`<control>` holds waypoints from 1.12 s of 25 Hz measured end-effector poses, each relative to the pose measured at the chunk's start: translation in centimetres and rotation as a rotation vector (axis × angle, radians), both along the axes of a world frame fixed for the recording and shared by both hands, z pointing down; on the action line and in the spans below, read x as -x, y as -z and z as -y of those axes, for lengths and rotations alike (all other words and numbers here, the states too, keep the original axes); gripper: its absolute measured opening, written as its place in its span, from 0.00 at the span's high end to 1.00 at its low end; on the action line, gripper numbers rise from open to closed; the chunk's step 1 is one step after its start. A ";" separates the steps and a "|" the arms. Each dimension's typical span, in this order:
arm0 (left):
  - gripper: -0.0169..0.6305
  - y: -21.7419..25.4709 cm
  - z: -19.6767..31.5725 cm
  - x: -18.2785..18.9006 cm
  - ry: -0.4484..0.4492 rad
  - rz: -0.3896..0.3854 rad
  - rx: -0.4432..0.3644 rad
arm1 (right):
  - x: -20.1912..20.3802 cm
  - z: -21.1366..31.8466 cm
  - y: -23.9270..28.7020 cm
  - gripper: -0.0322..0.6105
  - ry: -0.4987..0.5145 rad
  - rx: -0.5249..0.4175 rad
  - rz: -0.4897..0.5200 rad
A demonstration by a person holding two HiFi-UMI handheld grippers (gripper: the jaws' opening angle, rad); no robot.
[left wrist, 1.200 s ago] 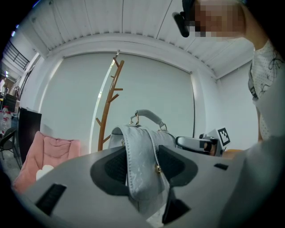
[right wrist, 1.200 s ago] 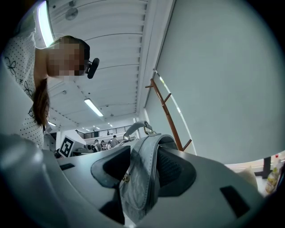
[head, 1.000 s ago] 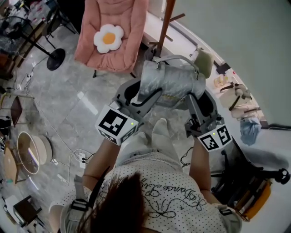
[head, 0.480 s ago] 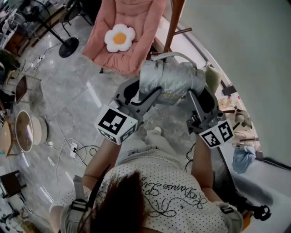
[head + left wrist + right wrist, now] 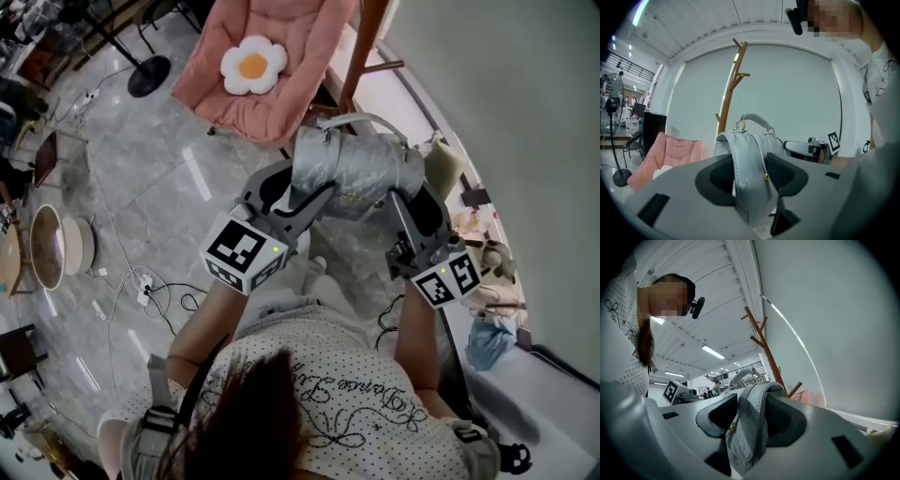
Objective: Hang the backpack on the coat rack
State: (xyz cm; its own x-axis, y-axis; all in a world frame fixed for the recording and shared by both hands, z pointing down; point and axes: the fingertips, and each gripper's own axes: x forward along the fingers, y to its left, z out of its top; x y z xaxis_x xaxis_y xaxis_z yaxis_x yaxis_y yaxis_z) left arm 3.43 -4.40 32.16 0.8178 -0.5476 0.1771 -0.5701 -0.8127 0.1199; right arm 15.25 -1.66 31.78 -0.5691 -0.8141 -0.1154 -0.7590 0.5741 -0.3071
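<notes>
- Closest in: left gripper [image 5: 750, 177], jaws clamped on a flat grey band of the backpack [image 5: 352, 169], stitched along its edge, a small gold zip pull hanging beside it.
- Same on the other side: right gripper [image 5: 750, 420], jaws pressed onto a folded grey strap with a pale seam down it.
- Held up between the two grippers, in front of the person's chest and clear of the floor.
- Soft, padded-looking silvery grey cloth with a slight sheen; rounded, pillowy body.
- Long axis running across, from one gripper to the other.
- Upright in both gripper views: arched padded handle on top, fixed by small metal rings.
- Handle edge on the far side from the person in the head view, towards the coat rack [image 5: 364, 42].
- Just beyond the backpack: coat rack, slim brown wooden pole with short pegs angled upward like branches, close to the pale wall.
- Beside the rack: pink padded chair [image 5: 291, 80], quilted in panels, a white flower-shaped cushion [image 5: 253, 66] with a yellow centre lying on the seat.
- Underneath everything: glossy grey stone-patterned floor [image 5: 150, 178], loose cables trailing across it at the left.
</notes>
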 end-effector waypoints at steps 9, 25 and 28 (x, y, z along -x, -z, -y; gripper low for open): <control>0.67 -4.1 4.4 -0.7 -0.105 0.021 0.076 | -0.4 3.7 -3.3 0.65 -0.025 0.104 -0.053; 0.67 -12.0 10.7 -1.2 -0.222 0.097 0.219 | -0.4 9.1 -11.2 0.65 -0.130 0.329 -0.046; 0.67 -12.5 11.0 -1.5 -0.202 0.099 0.237 | -0.8 9.6 -11.6 0.65 -0.106 0.340 -0.043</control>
State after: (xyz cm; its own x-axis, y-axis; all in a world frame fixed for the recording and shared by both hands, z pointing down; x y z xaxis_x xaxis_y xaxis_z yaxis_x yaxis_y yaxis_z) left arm 4.96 -15.39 44.66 0.8782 -0.3098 0.3644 -0.4184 -0.8667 0.2715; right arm 16.04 -11.30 43.40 -0.4775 -0.8567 0.1950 -0.8255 0.3614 -0.4336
